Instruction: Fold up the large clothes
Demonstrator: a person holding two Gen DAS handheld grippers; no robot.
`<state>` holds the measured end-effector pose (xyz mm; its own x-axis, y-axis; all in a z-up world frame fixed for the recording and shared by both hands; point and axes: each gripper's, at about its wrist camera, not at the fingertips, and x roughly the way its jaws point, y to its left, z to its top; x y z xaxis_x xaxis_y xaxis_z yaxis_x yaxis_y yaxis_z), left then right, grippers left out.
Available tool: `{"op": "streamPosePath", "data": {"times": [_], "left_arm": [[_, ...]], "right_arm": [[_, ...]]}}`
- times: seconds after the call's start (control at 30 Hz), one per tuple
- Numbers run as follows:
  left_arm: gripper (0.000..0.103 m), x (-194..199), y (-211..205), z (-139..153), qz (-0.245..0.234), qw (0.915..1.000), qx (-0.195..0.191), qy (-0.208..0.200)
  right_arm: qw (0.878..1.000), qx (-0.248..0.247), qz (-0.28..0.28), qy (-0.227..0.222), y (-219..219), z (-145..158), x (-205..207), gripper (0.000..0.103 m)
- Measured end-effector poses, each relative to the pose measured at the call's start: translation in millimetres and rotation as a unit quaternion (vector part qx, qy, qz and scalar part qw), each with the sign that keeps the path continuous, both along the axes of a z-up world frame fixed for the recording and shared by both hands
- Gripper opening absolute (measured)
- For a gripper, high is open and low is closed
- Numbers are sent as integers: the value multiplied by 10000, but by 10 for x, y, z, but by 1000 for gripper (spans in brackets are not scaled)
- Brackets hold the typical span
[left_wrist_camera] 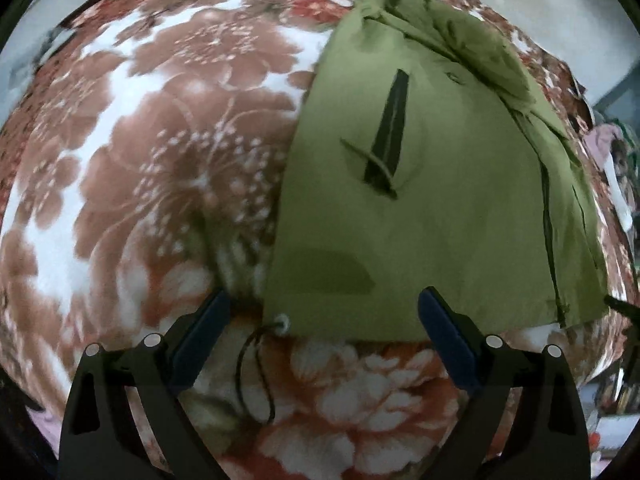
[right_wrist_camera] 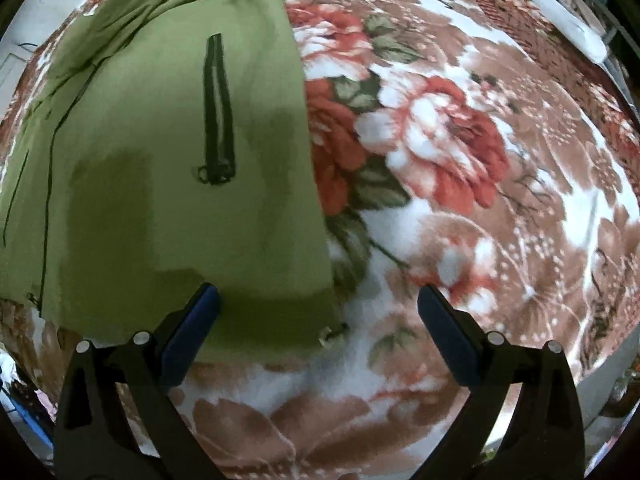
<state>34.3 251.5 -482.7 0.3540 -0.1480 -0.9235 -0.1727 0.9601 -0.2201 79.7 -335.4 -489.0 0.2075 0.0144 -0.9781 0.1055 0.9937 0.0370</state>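
Both hand-held grippers spread wide over green jacket on floral blanket.

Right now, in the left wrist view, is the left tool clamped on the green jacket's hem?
No. The left tool is open, its fingers apart above the green jacket hem, holding nothing.

A floral blanket – brown, red, white – carries the olive-green jacket, lying flat.
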Motion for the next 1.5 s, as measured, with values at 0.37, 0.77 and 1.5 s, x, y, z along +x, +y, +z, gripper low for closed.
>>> {"op": "streamPosePath", "data": {"times": [0.37, 0.77, 1.5], "left_arm": [[87, 95, -111, 170, -273, 9966, -767, -123], [75, 128, -183, 91, -503, 9907, -1243, -231], [6, 644, -218, 657, -698, 9829, -1621, -524]], "right_arm": [[9956, 937, 48, -23, 288, -54, 101, 99], [9930, 1177, -3, -18, 531, 74, 253, 93], [9980, 118, 604, -129, 808, 869, 489, 4]]}}
